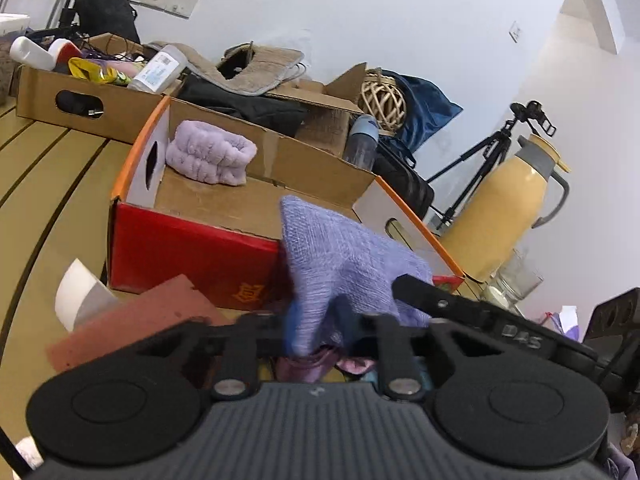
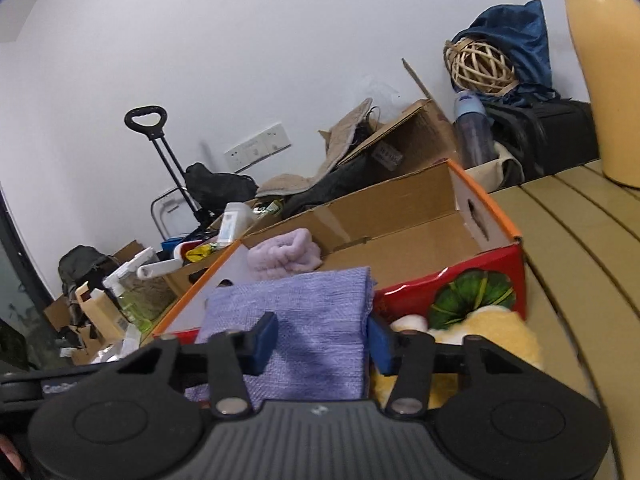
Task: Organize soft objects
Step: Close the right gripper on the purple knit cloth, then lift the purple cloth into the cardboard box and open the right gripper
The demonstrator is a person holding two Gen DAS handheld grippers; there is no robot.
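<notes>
A purple knitted cloth [image 1: 340,256] hangs between both grippers in front of a red and orange cardboard box [image 1: 192,248]. My left gripper [image 1: 320,322] is shut on a bunched lower part of the cloth, which covers its fingertips. In the right wrist view the purple cloth [image 2: 316,320] is folded flat and fills the gap between the blue pads [image 2: 262,342] of my right gripper [image 2: 322,344], which is shut on it. A fluffy lilac band [image 1: 210,152] lies in the box's far left corner; the lilac band [image 2: 286,260] shows behind the cloth.
A yellow plush [image 2: 496,332] lies beside the box [image 2: 472,280]. A yellow thermos jug [image 1: 504,204] and glasses [image 1: 516,280] stand to the right. A reddish pad [image 1: 132,316] and white paper [image 1: 78,296] lie to the left. More cluttered boxes [image 1: 84,96] stand behind on the slatted table [image 1: 48,184].
</notes>
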